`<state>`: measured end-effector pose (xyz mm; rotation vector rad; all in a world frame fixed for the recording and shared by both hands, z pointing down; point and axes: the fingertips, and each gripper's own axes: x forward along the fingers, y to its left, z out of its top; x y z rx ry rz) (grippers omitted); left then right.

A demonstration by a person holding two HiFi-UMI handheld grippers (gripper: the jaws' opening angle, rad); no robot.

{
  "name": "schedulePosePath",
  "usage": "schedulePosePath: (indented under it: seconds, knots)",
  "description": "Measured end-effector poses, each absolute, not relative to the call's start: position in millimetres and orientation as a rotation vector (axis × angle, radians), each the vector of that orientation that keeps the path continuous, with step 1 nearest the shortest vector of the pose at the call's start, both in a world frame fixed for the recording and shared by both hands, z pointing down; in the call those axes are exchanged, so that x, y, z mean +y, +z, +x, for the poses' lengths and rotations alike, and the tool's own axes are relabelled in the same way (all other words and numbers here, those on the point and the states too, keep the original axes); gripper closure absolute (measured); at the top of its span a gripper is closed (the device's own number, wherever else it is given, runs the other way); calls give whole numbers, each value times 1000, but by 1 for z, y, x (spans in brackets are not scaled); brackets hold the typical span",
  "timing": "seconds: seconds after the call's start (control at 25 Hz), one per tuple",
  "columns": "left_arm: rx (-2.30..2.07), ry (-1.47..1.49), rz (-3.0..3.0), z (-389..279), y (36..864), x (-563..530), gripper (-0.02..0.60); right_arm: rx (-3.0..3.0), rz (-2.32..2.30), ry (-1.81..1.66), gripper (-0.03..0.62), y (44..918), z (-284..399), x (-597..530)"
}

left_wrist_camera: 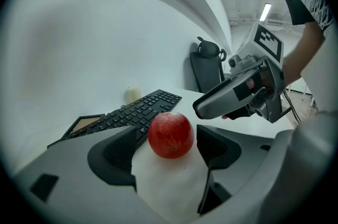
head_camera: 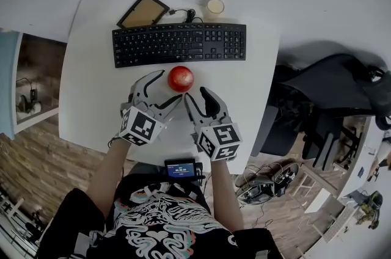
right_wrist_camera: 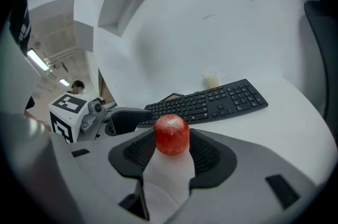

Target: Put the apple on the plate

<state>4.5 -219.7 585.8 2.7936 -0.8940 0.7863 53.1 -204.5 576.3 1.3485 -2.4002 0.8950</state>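
Closest in, a small lit-screen device (head_camera: 181, 168) sits at the person's chest; beyond it the left hand-held gripper (head_camera: 169, 87) and right hand-held gripper (head_camera: 195, 93) angle toward each other over the near half of the white surface (head_camera: 91, 99), both released, jaws apart, grasping nothing; the red apple (head_camera: 181, 78) rests mid-surface just ahead of their tips, touching neither, in front of the keyboard (head_camera: 179, 44) along the far edge; probably they are lined up for a pickup; no plate shows in any view.
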Motion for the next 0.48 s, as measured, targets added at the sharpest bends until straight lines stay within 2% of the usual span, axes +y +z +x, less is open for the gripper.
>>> schedulePosePath:
  seconds: [0.28, 0.48]
  knots:
    - [-852, 840, 2812, 18, 597, -230, 210, -2473, 1291, 968, 349, 578, 49, -218]
    - [-862, 851, 2818, 29, 604, -239, 204, -2453, 1248, 984, 344, 590, 50, -222]
